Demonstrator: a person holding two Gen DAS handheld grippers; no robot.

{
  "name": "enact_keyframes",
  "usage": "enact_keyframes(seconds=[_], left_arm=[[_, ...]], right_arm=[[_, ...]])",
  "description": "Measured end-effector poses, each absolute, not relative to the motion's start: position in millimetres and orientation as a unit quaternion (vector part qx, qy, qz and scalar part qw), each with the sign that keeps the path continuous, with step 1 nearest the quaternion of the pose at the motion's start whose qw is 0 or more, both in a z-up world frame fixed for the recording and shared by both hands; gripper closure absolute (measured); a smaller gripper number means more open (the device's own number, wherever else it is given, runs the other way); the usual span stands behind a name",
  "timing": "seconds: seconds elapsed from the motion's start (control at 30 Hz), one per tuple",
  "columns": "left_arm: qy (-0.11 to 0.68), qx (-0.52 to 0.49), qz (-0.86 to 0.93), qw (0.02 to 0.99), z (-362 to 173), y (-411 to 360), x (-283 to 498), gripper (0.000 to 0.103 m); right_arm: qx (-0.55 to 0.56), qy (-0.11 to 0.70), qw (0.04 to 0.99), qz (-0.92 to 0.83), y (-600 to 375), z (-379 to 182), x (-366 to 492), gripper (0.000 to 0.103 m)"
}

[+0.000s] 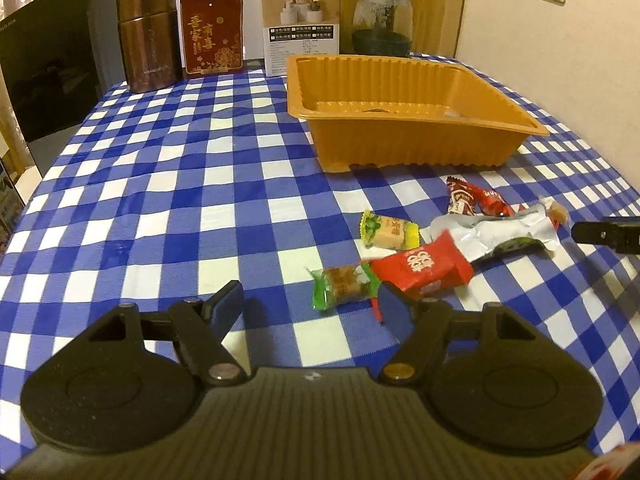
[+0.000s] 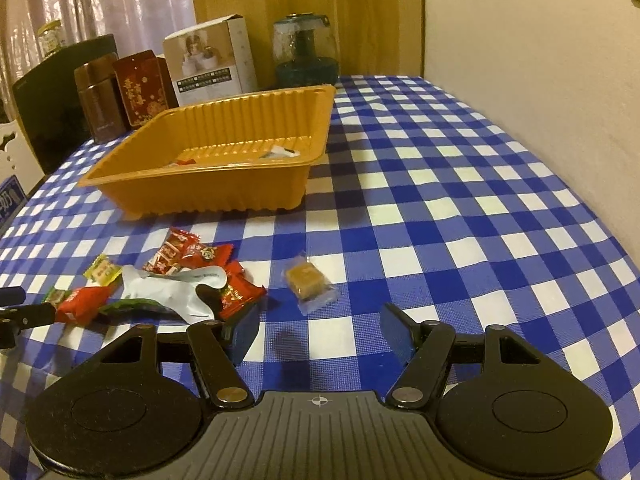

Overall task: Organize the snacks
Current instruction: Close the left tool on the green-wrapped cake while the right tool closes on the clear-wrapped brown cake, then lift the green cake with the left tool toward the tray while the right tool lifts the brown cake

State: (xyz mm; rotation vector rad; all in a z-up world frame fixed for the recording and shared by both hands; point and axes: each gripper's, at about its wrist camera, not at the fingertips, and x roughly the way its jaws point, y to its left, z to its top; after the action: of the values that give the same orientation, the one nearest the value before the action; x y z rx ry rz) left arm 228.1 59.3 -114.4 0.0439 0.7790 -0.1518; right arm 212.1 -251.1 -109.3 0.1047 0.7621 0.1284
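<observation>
Both tools (image 1: 310, 308) (image 2: 316, 334) apart, empty; blue-checked tablecloth (image 1: 180, 200), cream wall (image 2: 540, 40) behind.

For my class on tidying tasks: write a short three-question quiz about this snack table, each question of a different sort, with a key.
1. True or false: the orange tray already has something lying in it.
2. Which snack lies apart from the pile, nearest the right gripper? A) red packet B) clear-wrapped brown cake C) yellow candy
3. Fill in: both grippers' jaws stand ____ with nothing between them.

Key: 1 true, scraps of wrapper show on the tray floor. 2 B, the brown cake. 3 open; the left gripper hangs beside the green candy.
</observation>
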Motion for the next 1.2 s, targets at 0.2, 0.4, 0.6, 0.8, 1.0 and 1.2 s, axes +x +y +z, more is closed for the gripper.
enact_keyframes(seconds=[0.2,0.4,0.6,0.8,1.0,1.2], left_arm=[[0.378,0.010,-0.082,0.922,-119,53,237,0.038],[0.374,0.047,-0.104,0.921,-122,48,240,0.047],[0.376,0.070,-0.131,0.915,-122,48,246,0.063],[0.379,0.071,-0.140,0.912,-122,45,245,0.082],[0.384,0.054,-0.134,0.912,-120,50,244,0.084],[0.383,0.050,-0.133,0.913,-118,50,243,0.084]], right_arm=[[0.048,0.371,0.925,0.060,-248,-112,220,0.035],[0.044,0.370,0.926,0.060,-246,-112,227,0.035],[0.040,0.374,0.925,0.061,-246,-114,230,0.035],[0.023,0.374,0.924,0.075,-240,-116,238,0.035],[0.002,0.374,0.923,0.090,-233,-119,246,0.041],[-0.003,0.376,0.922,0.091,-230,-120,247,0.069]])
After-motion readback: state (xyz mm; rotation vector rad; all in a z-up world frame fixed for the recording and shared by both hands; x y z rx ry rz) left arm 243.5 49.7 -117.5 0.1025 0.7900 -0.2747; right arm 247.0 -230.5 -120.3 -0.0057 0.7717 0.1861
